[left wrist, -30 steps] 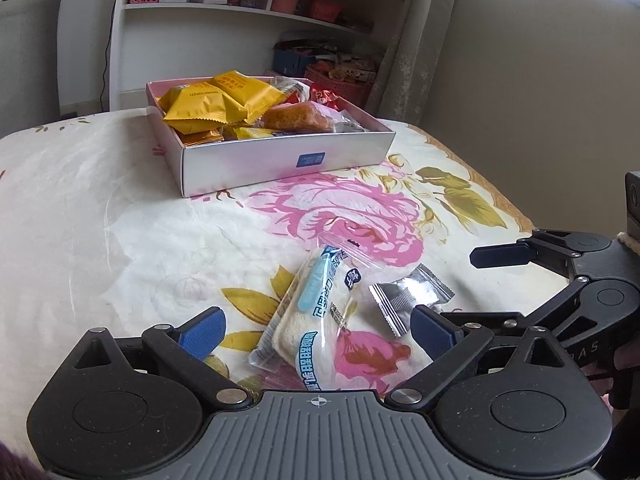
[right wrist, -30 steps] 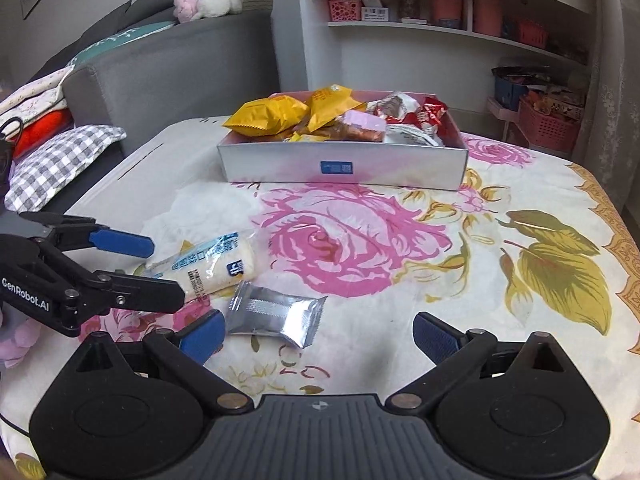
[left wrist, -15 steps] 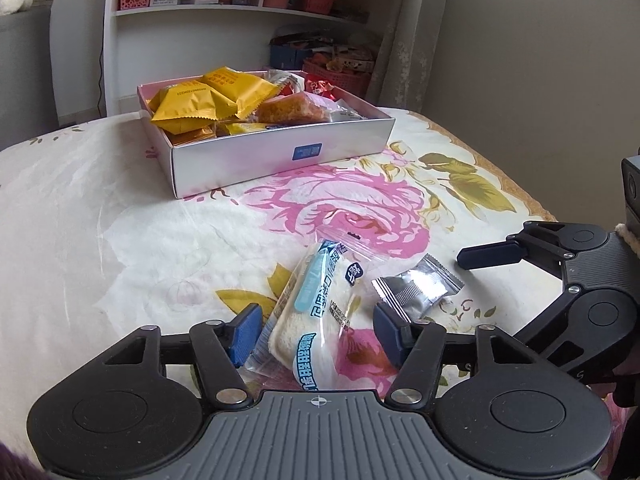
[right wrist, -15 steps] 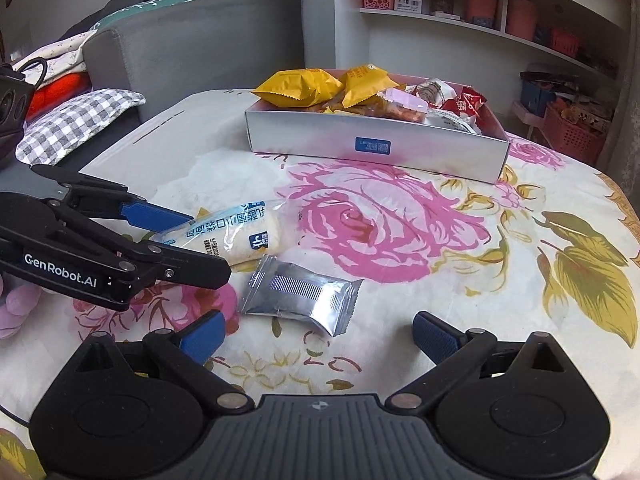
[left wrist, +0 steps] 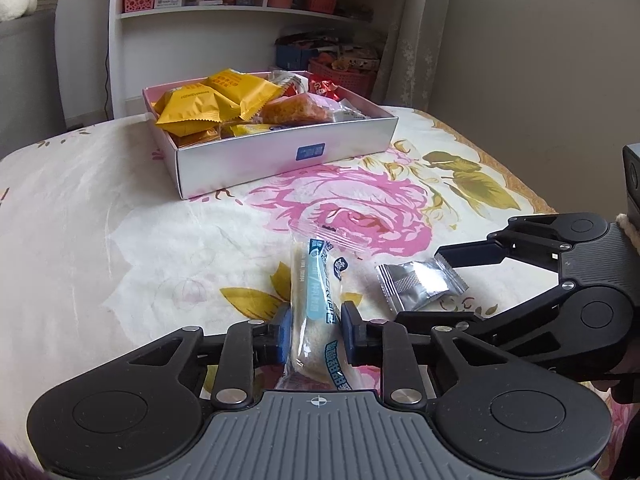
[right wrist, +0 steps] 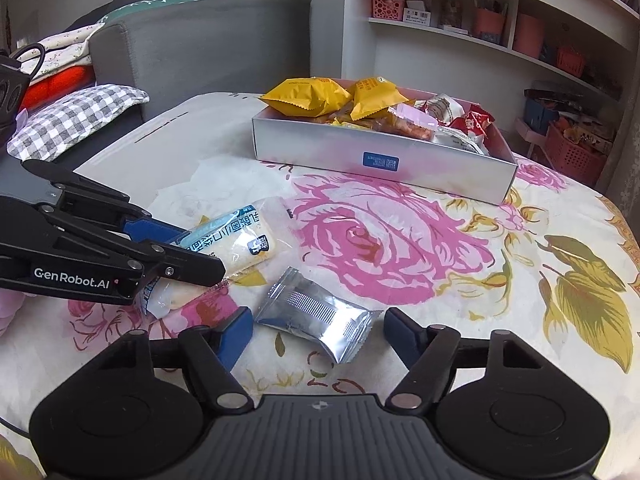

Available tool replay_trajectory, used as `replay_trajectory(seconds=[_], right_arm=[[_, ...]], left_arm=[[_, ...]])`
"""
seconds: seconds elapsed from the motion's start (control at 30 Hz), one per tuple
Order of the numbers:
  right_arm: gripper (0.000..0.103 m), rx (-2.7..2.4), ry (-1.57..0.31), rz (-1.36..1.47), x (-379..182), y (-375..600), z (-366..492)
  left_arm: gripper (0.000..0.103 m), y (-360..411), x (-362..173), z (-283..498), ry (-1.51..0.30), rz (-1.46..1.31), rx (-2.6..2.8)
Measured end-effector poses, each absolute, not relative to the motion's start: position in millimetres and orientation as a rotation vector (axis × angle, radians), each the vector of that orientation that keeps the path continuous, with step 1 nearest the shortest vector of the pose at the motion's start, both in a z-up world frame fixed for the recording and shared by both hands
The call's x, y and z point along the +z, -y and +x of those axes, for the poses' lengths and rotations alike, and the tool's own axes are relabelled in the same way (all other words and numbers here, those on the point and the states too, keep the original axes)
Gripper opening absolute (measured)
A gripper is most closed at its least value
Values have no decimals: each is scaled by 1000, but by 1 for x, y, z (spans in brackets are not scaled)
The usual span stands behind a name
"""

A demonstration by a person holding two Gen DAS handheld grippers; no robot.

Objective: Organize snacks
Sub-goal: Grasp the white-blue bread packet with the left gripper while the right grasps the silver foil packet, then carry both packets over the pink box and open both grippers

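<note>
Left wrist view: two loose snacks on the flowery cloth (left wrist: 100, 216). The left gripper (left wrist: 314, 326) has just been closing, and its blue pads now pinch the long soft bread pack (left wrist: 316, 308), clear crinkly plastic with blue print. Just right of it lies the small silver foil packet (left wrist: 416, 284), with the right gripper's black fingers on both sides. Far back, one flat white box (left wrist: 288, 156) holds at least two puffy yellow bags, plus more snacks.

Right wrist view: the right gripper (right wrist: 318, 330) has been closing too, half wide now, foil packet (right wrist: 316, 316) between the pads but not squeezed. Bread pack (right wrist: 240, 244) at left, box (right wrist: 380, 160) beyond.
</note>
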State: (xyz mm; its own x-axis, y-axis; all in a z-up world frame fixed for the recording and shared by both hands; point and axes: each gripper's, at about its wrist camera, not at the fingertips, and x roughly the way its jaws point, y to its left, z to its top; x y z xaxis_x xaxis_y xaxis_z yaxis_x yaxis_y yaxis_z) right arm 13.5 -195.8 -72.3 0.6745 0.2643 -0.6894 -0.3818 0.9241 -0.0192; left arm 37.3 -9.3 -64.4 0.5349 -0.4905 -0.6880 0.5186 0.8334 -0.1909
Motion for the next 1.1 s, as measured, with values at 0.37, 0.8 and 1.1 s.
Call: replay_trajectory(seconds=[0.37,0.8,1.1], right_arm=[[51,390,-743,-197,-68,190,12],[51,324,-690,-98,-44,212,31],[51,296,-705,-42,-40,220,51]], left_arm=[[17,6,-57,40,-810,3,-592],[0,-4,-26,58,-764,-108,-548],[26,22,-41,61,-869,36,-612]])
